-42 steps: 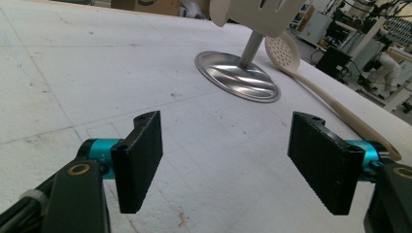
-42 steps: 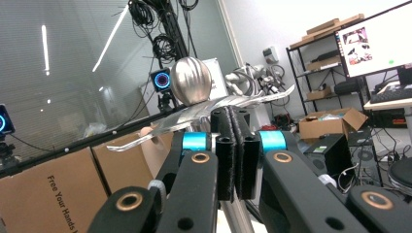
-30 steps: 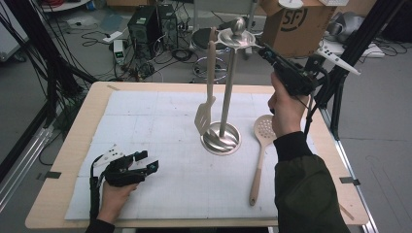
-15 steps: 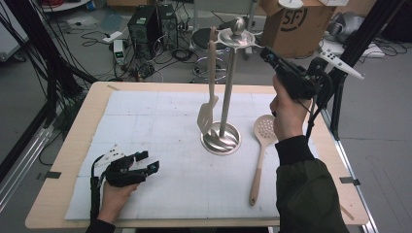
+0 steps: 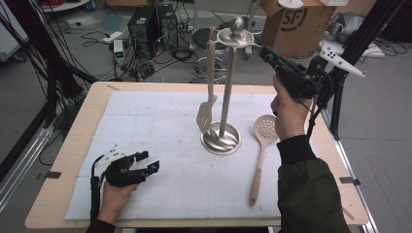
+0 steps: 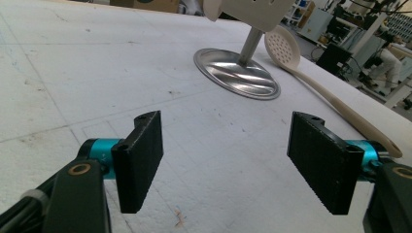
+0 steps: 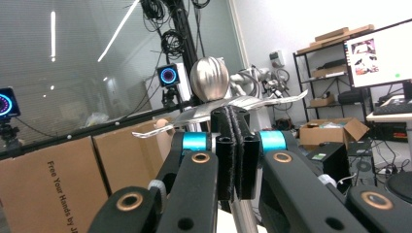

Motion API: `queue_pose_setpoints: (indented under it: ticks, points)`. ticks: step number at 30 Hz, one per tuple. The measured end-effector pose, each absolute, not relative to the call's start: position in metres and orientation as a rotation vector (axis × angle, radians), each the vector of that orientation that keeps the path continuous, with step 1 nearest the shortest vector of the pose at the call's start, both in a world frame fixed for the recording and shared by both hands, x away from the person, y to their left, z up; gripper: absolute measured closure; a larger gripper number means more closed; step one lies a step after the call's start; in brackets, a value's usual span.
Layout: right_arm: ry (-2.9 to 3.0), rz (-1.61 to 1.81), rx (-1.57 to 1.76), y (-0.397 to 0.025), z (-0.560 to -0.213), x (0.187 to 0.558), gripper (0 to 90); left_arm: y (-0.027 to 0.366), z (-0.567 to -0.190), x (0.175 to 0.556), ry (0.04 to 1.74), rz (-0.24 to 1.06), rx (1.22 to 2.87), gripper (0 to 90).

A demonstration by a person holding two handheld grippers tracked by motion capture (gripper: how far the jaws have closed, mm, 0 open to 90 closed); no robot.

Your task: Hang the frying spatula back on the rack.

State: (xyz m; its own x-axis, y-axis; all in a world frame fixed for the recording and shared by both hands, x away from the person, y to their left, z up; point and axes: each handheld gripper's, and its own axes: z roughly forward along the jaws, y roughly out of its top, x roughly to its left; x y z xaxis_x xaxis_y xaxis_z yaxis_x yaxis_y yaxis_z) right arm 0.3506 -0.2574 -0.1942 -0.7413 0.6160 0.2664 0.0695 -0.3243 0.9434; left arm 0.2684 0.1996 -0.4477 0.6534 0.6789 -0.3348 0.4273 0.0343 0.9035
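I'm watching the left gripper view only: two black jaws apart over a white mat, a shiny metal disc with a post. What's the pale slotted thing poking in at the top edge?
Observer: It's the blade of a spatula. It hangs from the top of the stand, with its blade just above the base.
Operator: And where's the other gripper?
Observer: The right gripper is held high in the air, pointing at the stand's top, just short of it.
Operator: Is it open like this one?
Observer: No. In the right gripper view its jaws are pressed shut, and I can see nothing between them.
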Motion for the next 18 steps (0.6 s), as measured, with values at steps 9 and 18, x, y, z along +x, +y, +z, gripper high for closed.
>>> queue_pose_setpoints:
  ticks: [9, 18]
  points:
    - [1.587, 2.135, 0.81, -0.256, -0.191, 0.348, 90.0, 0.199, -0.448, 0.269, 0.932, 0.246, 1.602, 29.5]
    - [1.656, 2.131, 0.739, -0.232, -0.19, 0.341, 90.0, 0.199, -0.448, 0.268, 0.933, 0.243, 1.603, 29.5]
